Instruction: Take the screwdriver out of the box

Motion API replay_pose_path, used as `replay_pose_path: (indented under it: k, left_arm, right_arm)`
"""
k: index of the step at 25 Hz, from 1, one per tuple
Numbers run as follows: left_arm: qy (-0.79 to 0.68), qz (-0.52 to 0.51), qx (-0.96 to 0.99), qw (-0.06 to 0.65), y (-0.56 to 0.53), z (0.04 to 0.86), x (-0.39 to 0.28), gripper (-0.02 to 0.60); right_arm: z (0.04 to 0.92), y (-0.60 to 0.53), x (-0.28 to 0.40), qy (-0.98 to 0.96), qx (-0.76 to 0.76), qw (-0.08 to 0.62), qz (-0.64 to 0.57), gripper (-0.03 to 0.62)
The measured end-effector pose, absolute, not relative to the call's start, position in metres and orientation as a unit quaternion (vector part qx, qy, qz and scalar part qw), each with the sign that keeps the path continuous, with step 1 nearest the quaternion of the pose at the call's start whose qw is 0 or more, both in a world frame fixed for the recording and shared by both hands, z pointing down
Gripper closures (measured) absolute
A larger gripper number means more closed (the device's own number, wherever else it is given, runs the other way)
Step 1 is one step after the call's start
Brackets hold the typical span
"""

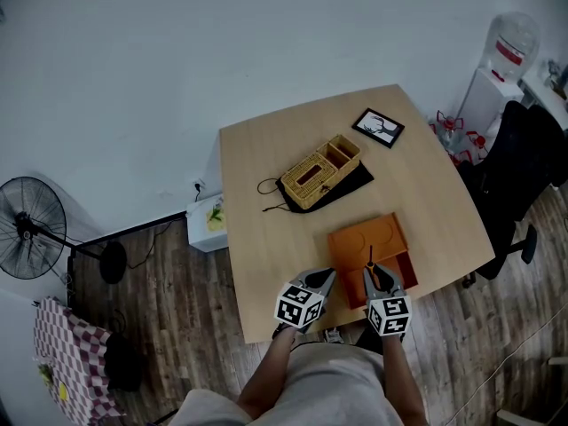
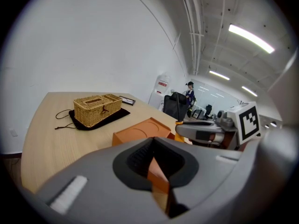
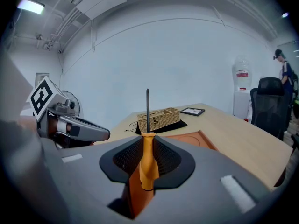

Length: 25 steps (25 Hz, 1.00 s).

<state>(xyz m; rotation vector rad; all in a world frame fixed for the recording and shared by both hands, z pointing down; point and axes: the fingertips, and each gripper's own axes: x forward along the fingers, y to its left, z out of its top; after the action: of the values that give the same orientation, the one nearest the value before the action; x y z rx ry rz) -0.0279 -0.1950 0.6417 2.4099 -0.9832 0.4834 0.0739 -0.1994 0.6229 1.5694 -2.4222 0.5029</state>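
The screwdriver (image 3: pixel 147 157) is being held by its orange handle in the right gripper (image 3: pixel 147 149), whose jaws are clamping on it from both sides, with the dark shaft pointing up and away over the box (image 1: pixel 364 236). It is sitting above the near end of the box, by the open compartment, and seems lifted free of it, though the head view is not showing a clear gap. So the step in hand is looking like the withdrawal itself, nearly finished. The next move is calling for carrying the tool clear of the box rim without loosening the grip. The left gripper (image 2: pixel 158 172) is hovering at the box's left side, jaws slightly apart with an orange corner showing in the slit; whether they are pressing on it I cannot tell. Beyond the box on the table (image 1: pixel 266 238) are lying a wicker basket (image 1: pixel 321 171) and a picture frame (image 1: pixel 378 128)
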Motion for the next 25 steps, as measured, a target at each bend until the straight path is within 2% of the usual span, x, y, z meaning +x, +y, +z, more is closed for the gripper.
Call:
replay_pose_path:
  k: [25]
  left_arm:
    - [-0.355,0.179,0.886,0.237,-0.191,0.638,-0.016,0.528]
  right_arm:
    - [0.624,-0.191,0.076,-0.828,0.523,0.11,0.168,0.523]
